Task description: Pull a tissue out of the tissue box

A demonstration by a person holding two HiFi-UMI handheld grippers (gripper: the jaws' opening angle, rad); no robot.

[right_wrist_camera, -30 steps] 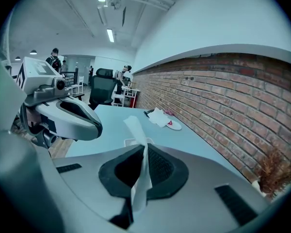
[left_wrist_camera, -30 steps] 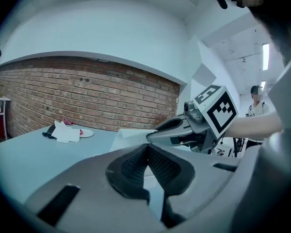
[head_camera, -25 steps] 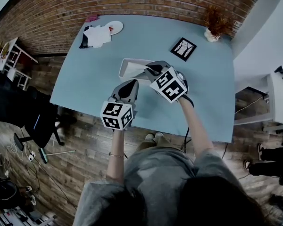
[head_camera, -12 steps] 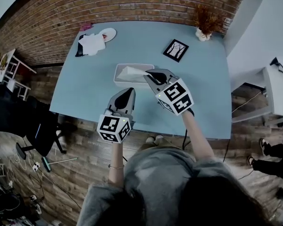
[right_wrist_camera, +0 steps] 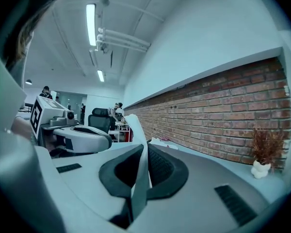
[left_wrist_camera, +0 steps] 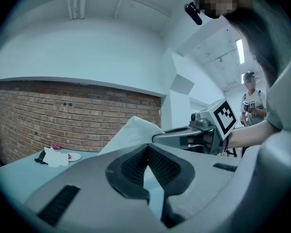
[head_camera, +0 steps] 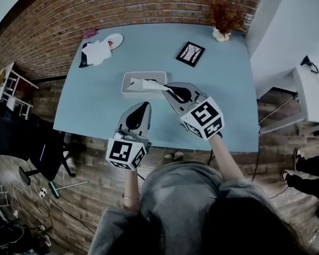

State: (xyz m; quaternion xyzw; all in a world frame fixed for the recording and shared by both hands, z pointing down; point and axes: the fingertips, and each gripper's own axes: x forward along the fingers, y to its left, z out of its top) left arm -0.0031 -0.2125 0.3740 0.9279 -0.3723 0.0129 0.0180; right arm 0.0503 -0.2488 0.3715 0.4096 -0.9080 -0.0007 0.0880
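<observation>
Between right gripper (head_camera: 168, 88) jaws — tissue (head_camera: 149, 84), trailing from tissue box (head_camera: 143, 95).

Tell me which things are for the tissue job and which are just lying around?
For the job:
tissue box
tissue sticking out of it
right gripper, shut on the tissue

Just lying about:
picture frame
dried plant in its pot
plate
crumpled white heap beside the plate

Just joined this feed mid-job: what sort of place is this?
Likely an office or studio: a brick wall, an office chair on the wooden floor, and strip lights overhead.
</observation>
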